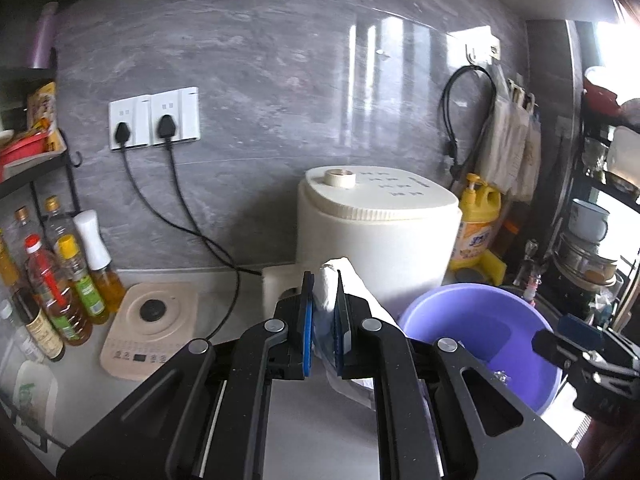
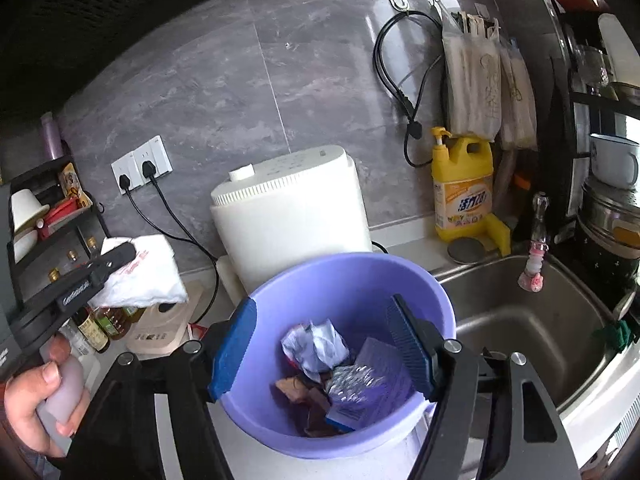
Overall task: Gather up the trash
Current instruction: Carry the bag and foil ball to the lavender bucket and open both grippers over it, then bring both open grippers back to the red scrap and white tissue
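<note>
A white crumpled plastic bag [image 1: 326, 292] is pinched between the blue pads of my left gripper [image 1: 324, 280], which is shut on it above the counter. From the right wrist view, the same bag [image 2: 140, 276] hangs from the left gripper [image 2: 120, 254] at the left, with a hand [image 2: 36, 396] on its handle. My right gripper [image 2: 320, 304] stands open over the purple basin [image 2: 352, 268] with nothing between its pads. In the basin lie crumpled paper [image 2: 316, 344], a foil blister pack [image 2: 354, 378] and brown wrappers [image 2: 300, 396]. The basin [image 1: 472, 312] and the right gripper [image 1: 568, 338] are at the lower right in the left wrist view.
A white appliance [image 2: 288, 208] stands behind the basin against the grey wall. A steel sink [image 2: 520, 320] and yellow detergent bottle [image 2: 462, 188] are to the right. Oil bottles [image 1: 60, 280], a beige cooktop [image 1: 150, 328] and plugged sockets [image 1: 154, 118] are to the left.
</note>
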`<state>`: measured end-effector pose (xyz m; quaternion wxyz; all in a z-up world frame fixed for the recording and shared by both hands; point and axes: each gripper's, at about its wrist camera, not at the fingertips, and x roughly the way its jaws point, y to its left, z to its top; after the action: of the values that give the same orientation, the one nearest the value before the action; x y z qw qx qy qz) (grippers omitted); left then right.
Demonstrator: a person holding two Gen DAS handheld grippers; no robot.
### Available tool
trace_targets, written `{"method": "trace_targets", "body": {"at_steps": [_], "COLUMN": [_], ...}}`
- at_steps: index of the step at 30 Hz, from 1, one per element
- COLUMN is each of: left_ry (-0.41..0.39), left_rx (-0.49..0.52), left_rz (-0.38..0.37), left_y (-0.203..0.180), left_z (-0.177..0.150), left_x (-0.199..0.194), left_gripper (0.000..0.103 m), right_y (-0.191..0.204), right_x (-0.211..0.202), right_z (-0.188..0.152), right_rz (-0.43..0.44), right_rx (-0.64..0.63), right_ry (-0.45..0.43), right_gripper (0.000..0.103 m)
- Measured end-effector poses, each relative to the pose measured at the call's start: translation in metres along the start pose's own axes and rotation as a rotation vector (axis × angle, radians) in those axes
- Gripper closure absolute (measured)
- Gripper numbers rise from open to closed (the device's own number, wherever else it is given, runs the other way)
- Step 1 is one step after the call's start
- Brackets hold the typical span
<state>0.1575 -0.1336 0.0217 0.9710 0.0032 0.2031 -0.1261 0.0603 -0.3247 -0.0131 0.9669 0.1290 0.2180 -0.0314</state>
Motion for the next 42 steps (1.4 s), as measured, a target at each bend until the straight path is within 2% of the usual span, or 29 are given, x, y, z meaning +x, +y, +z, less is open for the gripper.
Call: {"method": "trace_targets", "body": {"at_steps": [17, 19, 20, 21, 23, 27, 32, 42], "left_ry": [0.045, 0.073, 0.099, 0.112, 0.086, 0.073, 0.069, 0.060], "left_rx": [0.054, 0.062, 0.072, 0.081, 0.089, 0.080, 0.036, -0.016], "left_rz": [-0.153, -0.195, -0.236, -0.252, -0.254, -0.227, -0.149, -0.005], "left_y": [-0.066, -0.073, -0.078, -0.080, -0.081, -0.067, -0.033, 0.037], "left_z": [-0.005, -0.007, -0.008, -0.009, -0.010, -0.011, -0.014, -0.021], "left_x": [0.027, 0.031, 0.033, 0.034, 0.028, 0.022, 0.015, -0.005], "left_gripper": [0.094, 0.093, 0.086, 0.066, 0.036, 0.028, 0.019, 0.014], "right_y": [-0.031, -0.035, -0.037, -0.039, -0.043, -0.042, -0.025, 0.027], "right_x": [-0.025, -0.028, -0.029, -0.031, -0.033, -0.035, -0.029, -0.012], "right_z": [-0.012, -0.014, -0.014, -0.015, -0.016, -0.017, -0.016, -0.021], "right_rz": [-0.068, -0.079, -0.082, -0.085, -0.086, -0.086, -0.045, 0.060], "right_rx": [0.056, 0.063, 0.066, 0.074, 0.088, 0.097, 0.072, 0.011], "right_ry": [0.009, 0.009, 0.009, 0.008, 0.008, -0.002, -0.001, 0.024], "right_gripper": [0.036, 0.036, 0.036, 0.036, 0.036, 0.036, 0.036, 0.035]}}
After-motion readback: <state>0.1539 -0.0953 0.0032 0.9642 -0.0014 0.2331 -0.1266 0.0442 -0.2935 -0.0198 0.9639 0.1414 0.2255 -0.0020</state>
